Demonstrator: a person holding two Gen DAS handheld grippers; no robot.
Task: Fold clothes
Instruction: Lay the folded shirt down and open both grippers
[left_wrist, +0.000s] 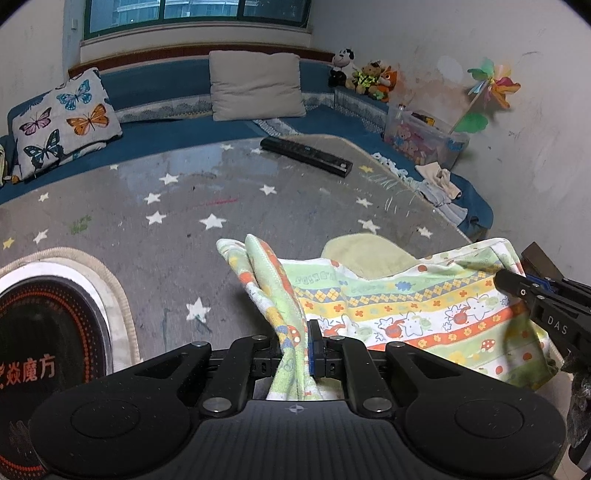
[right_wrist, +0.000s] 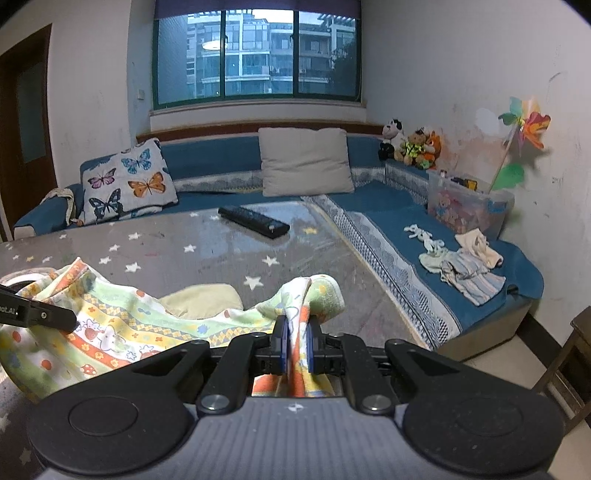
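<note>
A striped children's cloth (left_wrist: 406, 310) with green, yellow and orange bands and cartoon prints hangs stretched between both grippers above the star-patterned grey table (left_wrist: 177, 206). My left gripper (left_wrist: 295, 347) is shut on its left corner, which bunches up between the blue pads. My right gripper (right_wrist: 297, 343) is shut on the other corner; the same cloth (right_wrist: 110, 332) sags away to the left. The right gripper (left_wrist: 532, 295) shows at the right edge of the left wrist view. A pale yellow-green garment (right_wrist: 199, 299) lies on the table behind the cloth, partly hidden.
A black remote (right_wrist: 253, 220) lies at the far side of the table. A blue sofa (right_wrist: 388, 206) wraps around it, with a butterfly cushion (right_wrist: 127, 181), a beige cushion (right_wrist: 304, 166), a toy bin (right_wrist: 469, 206) and small clothes (right_wrist: 465, 269). A round black cooktop (left_wrist: 48, 332) sits at the table's left.
</note>
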